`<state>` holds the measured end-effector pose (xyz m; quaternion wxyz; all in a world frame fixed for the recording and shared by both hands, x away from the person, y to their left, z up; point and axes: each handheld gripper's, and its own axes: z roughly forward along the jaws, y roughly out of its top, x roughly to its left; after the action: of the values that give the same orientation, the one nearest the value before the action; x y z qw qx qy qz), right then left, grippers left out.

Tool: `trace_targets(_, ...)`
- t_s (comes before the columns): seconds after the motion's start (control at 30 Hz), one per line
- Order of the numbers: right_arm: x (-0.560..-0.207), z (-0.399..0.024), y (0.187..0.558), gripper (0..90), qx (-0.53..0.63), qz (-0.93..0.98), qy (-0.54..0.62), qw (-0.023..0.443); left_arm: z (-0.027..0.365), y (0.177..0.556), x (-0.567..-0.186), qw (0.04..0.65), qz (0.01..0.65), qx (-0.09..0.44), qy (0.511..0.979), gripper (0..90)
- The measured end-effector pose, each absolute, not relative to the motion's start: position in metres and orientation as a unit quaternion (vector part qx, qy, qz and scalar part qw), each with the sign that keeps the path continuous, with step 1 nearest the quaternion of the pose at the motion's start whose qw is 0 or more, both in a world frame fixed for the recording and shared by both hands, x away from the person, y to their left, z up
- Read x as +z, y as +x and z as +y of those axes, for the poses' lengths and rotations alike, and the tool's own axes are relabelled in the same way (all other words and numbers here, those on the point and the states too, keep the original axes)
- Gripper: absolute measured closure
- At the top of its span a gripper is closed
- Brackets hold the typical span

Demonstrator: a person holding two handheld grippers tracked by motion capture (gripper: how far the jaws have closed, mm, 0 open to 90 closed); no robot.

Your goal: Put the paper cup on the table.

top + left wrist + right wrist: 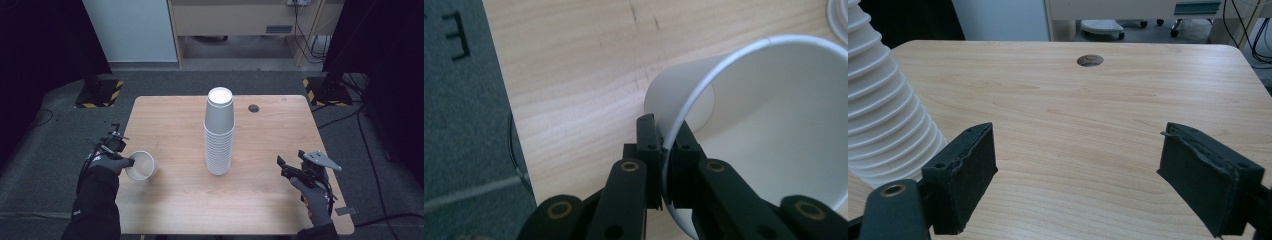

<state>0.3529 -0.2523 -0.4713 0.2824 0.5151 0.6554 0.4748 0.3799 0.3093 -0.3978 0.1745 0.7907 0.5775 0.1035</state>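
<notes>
Step in hand: a single paper cup (142,165) is held by its rim, seemingly being carried to or from the cup stack (219,132); which way cannot be told.
Left hand-held gripper (126,162): jaws together on the cup's rim wall, one pad inside and one outside, as the left gripper view (667,150) shows.
Cup's place: tilted, mouth toward the person, at about 8 o'clock from the stack, near the left edge of the bench (175,200).
Right hand-held gripper (284,168): jaws wide apart, nothing between them, at about 4 o'clock from the stack; its own view (1075,175) looks across bare wood.
Stack: upside-down cups nested tall at the bench's middle, likely easy to topple.
Doing it well: keep the pinch light so the thin rim does not crease; hold the cup level before moving.
Risk: a sideways knock to the stack; the free hand-held gripper could steady its base.
</notes>
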Motion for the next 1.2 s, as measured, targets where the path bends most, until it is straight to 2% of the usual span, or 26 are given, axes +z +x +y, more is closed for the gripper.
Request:
trace_targets(0.5, -0.472, -0.252, 0.353, 14.9, 0.474, 0.657, 0.514, 0.282, 0.309, 0.384, -0.406, 0.105, 0.607, 0.041, 0.787, 85.5)
trace_targets(0.8, -0.472, -0.251, 0.353, 14.9, 0.475, 0.658, 0.513, 0.280, 0.308, 0.385, -0.409, 0.099, 0.614, 0.026, 0.782, 84.6)
trace_targets(0.97, -0.472, -0.251, 0.353, 14.9, 0.473, 0.659, 0.513, 0.280, 0.309, 0.384, -0.411, 0.111, 0.613, 0.031, 0.781, 80.7)
trace_targets(1.2, -0.472, -0.251, 0.353, 14.8, 0.474, 0.658, 0.514, 0.280, 0.313, 0.381, -0.414, 0.142, 0.610, 0.054, 0.778, 65.7)
